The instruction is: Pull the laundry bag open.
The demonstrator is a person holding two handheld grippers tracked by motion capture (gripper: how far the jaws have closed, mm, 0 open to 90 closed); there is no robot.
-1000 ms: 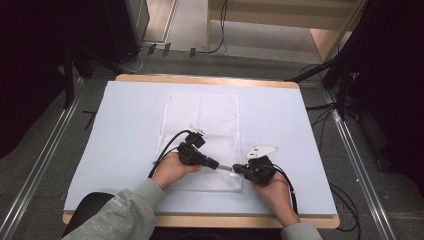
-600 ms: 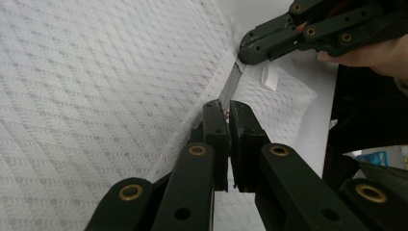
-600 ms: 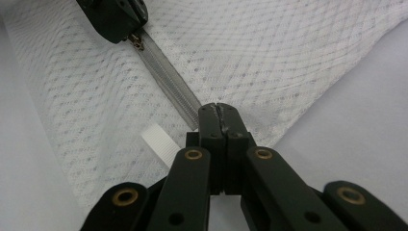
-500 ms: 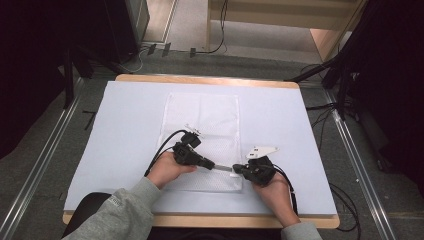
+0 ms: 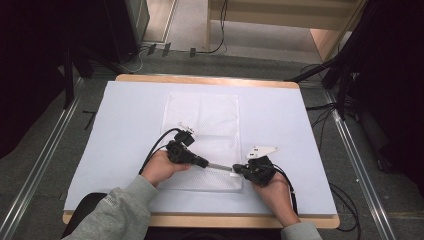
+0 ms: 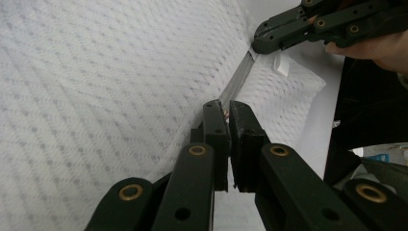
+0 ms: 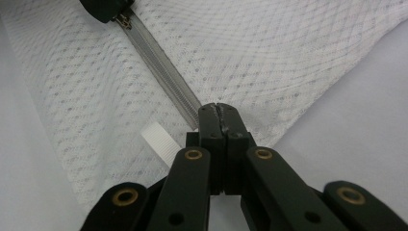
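A white mesh bag (image 5: 200, 115) lies flat on the white table cover, with a grey zipper (image 5: 219, 166) along its near edge. My left gripper (image 5: 204, 162) is shut on the small brass zipper pull (image 6: 224, 111), its jaws pointing right along the zipper. Facing it from the right, my right gripper (image 5: 236, 169) is shut on the zipper's end at the bag's near right corner (image 7: 217, 109). A short stretch of closed zipper (image 7: 163, 67) runs between the two gripper tips. Beside the right gripper's jaws a white ribbed tag (image 7: 161, 137) sticks out of the bag.
The white cover (image 5: 290, 120) spreads over the wooden table, whose edge (image 5: 200, 79) shows at the far side. Black cables (image 5: 157, 145) trail from both grippers toward the person. Metal rails (image 5: 45, 165) and dark stands flank the table.
My left gripper has slid a little to the left along the zipper, so slightly more zipper shows between the two tips. The right gripper has kept still.
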